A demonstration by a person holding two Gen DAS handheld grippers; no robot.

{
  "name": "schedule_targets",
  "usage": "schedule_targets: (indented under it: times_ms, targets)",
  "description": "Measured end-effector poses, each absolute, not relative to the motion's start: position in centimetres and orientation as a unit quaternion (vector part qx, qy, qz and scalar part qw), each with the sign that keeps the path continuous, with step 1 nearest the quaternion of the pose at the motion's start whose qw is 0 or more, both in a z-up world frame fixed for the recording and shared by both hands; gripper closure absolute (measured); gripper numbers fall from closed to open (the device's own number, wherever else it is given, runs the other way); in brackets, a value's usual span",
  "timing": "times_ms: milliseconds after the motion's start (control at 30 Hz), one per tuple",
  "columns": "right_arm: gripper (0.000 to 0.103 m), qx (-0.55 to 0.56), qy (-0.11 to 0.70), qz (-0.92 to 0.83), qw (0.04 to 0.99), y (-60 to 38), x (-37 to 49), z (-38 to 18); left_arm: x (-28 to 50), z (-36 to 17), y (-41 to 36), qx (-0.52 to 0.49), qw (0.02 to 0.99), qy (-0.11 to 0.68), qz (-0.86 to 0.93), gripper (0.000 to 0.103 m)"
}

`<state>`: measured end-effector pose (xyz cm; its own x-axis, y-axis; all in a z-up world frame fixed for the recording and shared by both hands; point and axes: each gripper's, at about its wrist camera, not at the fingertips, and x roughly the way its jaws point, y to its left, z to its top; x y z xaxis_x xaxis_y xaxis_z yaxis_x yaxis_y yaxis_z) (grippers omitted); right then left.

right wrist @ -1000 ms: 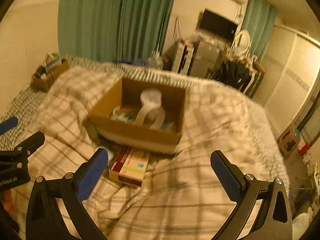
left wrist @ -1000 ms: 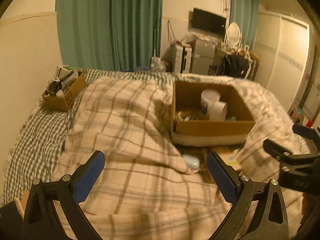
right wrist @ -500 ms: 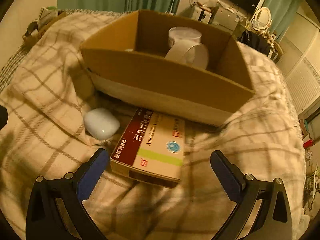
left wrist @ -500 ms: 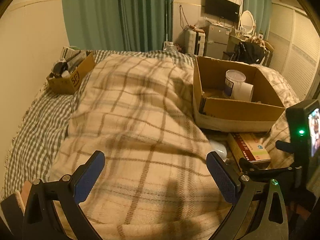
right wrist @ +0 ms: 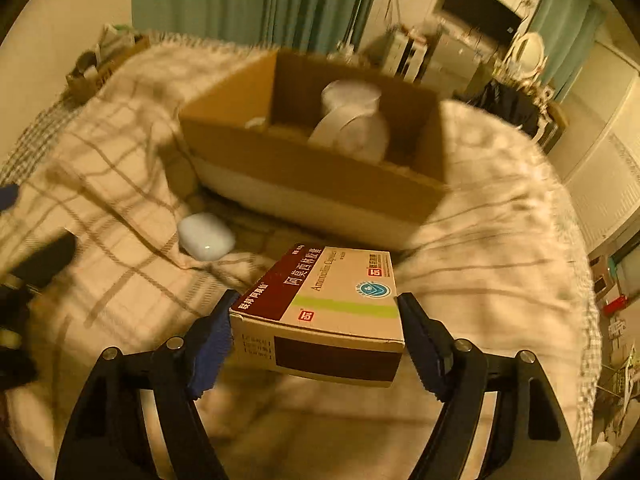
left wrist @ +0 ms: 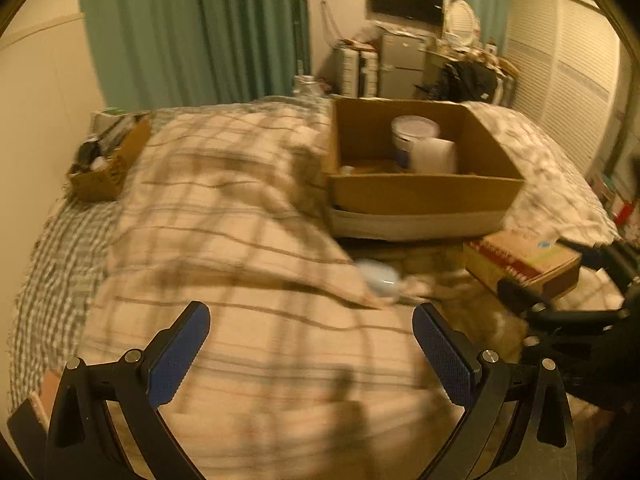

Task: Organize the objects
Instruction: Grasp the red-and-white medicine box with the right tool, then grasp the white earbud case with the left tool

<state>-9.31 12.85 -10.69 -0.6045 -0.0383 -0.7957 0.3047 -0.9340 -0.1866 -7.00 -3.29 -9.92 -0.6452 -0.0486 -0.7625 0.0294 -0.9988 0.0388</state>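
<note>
Both wrist views look forward across the bed toward the cardboard box (left wrist: 420, 192). The right view sits nearer it. Both show the box (right wrist: 320, 172).

We see green curtains (left wrist: 192, 32) behind the bed, a black television (left wrist: 408, 4) on the wall, and white louvered closet doors (left wrist: 560, 92).
</note>
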Motion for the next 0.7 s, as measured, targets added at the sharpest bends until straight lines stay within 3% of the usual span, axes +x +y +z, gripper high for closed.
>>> schedule_targets:
  times_ms: [133, 333, 533, 700]
  targets:
    - [0.026, 0.41, 0.151, -0.894, 0.097, 14.8, -9.0, -8.0, -8.1, -10.7, -1.1, 0.438, -0.001, -0.002, -0.899, 0.0]
    - [0.026, 0.374, 0.143, -0.911, 0.101, 16.8, -9.5, -5.3, -11.2, -11.6, 0.7, 0.45, 0.003, -0.002, -0.893, 0.013]
    - [0.026, 0.384, 0.137, -0.906, 0.11, 17.8, -10.8, -7.2, -13.9, -14.9, 1.9, 0.482, 0.008, -0.001, -0.876, 0.027]
    - [0.026, 0.402, 0.121, -0.9, 0.12, 18.5, -12.1, -9.2, -16.0, -17.3, 2.5, 0.503, 0.014, -0.016, -0.864, 0.028]
